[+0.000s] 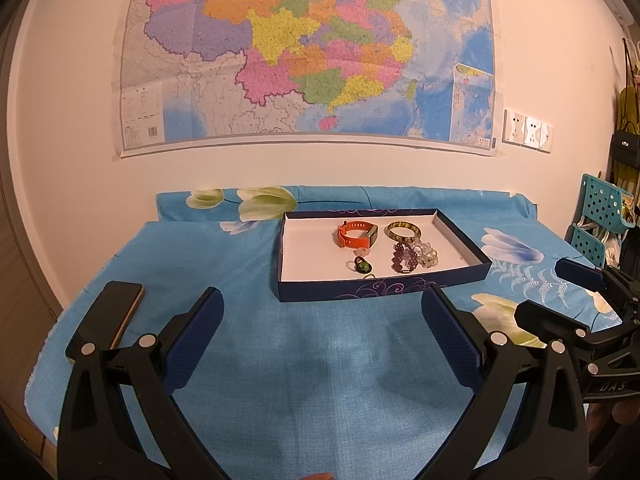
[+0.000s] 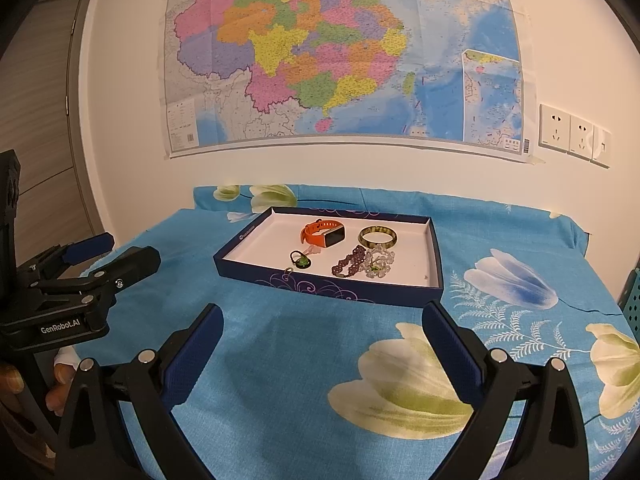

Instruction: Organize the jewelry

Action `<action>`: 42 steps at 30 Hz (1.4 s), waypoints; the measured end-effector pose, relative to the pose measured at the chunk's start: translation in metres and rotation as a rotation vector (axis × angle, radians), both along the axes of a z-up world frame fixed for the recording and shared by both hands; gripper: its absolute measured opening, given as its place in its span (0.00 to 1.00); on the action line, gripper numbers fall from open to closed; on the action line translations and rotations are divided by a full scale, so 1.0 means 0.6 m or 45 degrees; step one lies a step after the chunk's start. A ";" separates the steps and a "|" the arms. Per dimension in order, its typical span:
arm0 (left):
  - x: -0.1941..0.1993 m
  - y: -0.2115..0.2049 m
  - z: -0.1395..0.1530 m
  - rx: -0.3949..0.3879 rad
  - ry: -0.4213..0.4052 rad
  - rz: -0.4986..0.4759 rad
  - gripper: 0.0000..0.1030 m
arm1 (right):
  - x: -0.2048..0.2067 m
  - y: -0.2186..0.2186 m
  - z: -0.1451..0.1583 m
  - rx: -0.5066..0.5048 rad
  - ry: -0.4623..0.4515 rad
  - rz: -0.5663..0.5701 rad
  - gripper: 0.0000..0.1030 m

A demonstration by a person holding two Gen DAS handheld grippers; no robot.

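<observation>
A shallow dark blue box (image 1: 344, 295) (image 2: 320, 288) with a white floor lies on the blue floral cloth. Inside it are an orange watch (image 1: 356, 234) (image 2: 323, 233), a green-brown bangle (image 1: 403, 231) (image 2: 377, 237), a purple bead bracelet (image 1: 403, 258) (image 2: 349, 262), a clear bead bracelet (image 1: 427, 253) (image 2: 379, 260), a green pendant (image 1: 363, 265) (image 2: 301, 260) and a small ring (image 1: 369, 276) (image 2: 289, 270) at the front wall. My left gripper (image 1: 322, 312) stands open, empty, short of the box. My right gripper (image 2: 322, 328) is open and empty too, in front of the box.
A phone (image 1: 122, 308) lies on the cloth at the left. A map hangs on the wall (image 1: 304, 52). Wall sockets (image 2: 572, 134) sit at the right. A teal rack (image 1: 600, 216) stands beyond the table's right edge. A door (image 2: 44, 120) is at the left.
</observation>
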State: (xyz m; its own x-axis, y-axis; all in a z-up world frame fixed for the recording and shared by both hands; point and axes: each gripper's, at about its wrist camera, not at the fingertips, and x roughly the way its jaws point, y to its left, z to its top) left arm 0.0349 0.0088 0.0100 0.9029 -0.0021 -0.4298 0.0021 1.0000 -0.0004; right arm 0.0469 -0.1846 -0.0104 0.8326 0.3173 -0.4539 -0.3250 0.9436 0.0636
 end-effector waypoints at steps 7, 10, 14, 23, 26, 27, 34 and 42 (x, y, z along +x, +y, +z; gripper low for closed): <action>0.001 -0.001 -0.002 -0.001 0.003 0.000 0.95 | 0.000 0.000 -0.001 -0.001 0.000 0.000 0.93; -0.001 -0.001 -0.002 0.001 0.002 0.000 0.95 | 0.000 0.000 -0.001 -0.001 0.000 -0.002 0.93; 0.000 -0.001 -0.002 0.001 0.003 -0.001 0.95 | 0.000 0.000 -0.001 -0.001 -0.001 -0.001 0.93; 0.001 -0.003 -0.004 0.002 0.004 -0.001 0.95 | 0.000 0.000 -0.002 0.001 0.004 -0.002 0.93; 0.001 -0.002 -0.004 0.003 0.004 -0.001 0.95 | 0.000 0.001 -0.002 -0.002 0.002 -0.004 0.93; 0.001 -0.002 -0.004 0.001 0.004 -0.001 0.95 | 0.001 0.000 -0.002 0.000 0.004 -0.002 0.93; 0.000 -0.003 -0.005 0.002 0.005 -0.002 0.95 | 0.000 0.000 -0.002 0.001 0.002 -0.002 0.93; 0.000 -0.002 -0.004 0.002 0.006 -0.003 0.95 | 0.000 0.001 -0.003 0.000 0.000 -0.004 0.93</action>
State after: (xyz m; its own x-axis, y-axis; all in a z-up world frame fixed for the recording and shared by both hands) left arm 0.0350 0.0074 0.0075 0.9009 -0.0031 -0.4340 0.0041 1.0000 0.0015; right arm 0.0469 -0.1840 -0.0123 0.8337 0.3148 -0.4537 -0.3219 0.9446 0.0638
